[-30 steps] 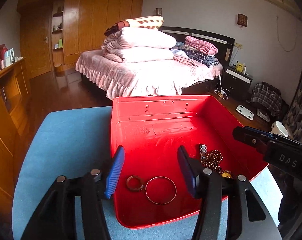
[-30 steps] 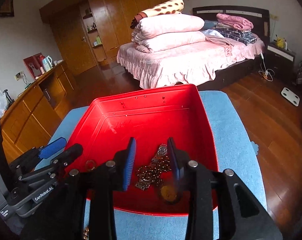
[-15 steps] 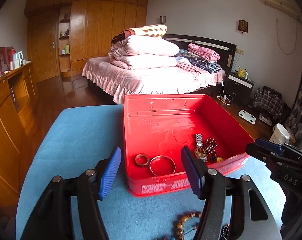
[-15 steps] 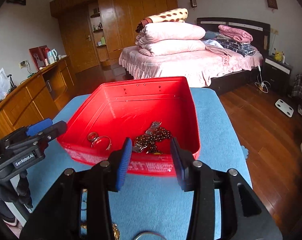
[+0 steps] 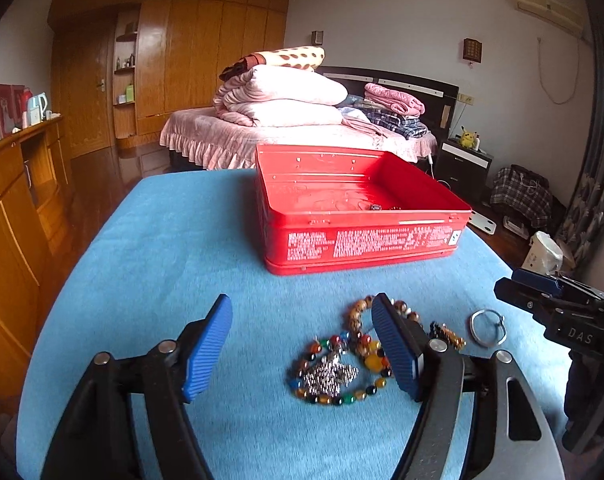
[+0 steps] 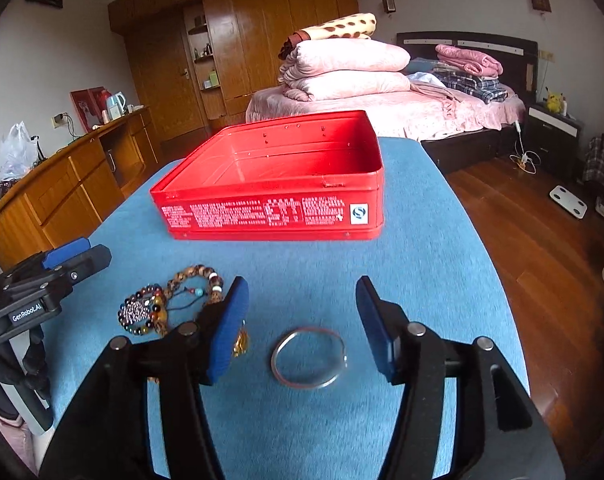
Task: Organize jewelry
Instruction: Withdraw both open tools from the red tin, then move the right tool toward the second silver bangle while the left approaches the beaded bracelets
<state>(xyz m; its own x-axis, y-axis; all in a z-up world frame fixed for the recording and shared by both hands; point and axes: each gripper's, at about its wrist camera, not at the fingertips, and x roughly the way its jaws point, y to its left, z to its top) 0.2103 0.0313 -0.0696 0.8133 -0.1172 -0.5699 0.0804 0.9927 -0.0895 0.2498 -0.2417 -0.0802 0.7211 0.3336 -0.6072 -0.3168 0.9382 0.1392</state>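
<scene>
Two pairs of tongs hang low over a blue worktop (image 6: 442,248), both spread wide and gripping nothing. The right tongs (image 6: 302,328) bracket a silver bangle (image 6: 309,357), which lies flat on the cloth between the blue pads and a little short of their tips; being a ring, it offers no long axis to line up on. The left tongs (image 5: 302,344) face a tangle of bead bracelets (image 5: 342,368), which sits toward their right pad rather than centred in the gap. A red tin (image 6: 277,184) stands open beyond both pairs, well apart from the loose pieces, with some jewelry barely visible inside. The right hand looks nearer to a clean pick, needing mainly a short descent before closing.
</scene>
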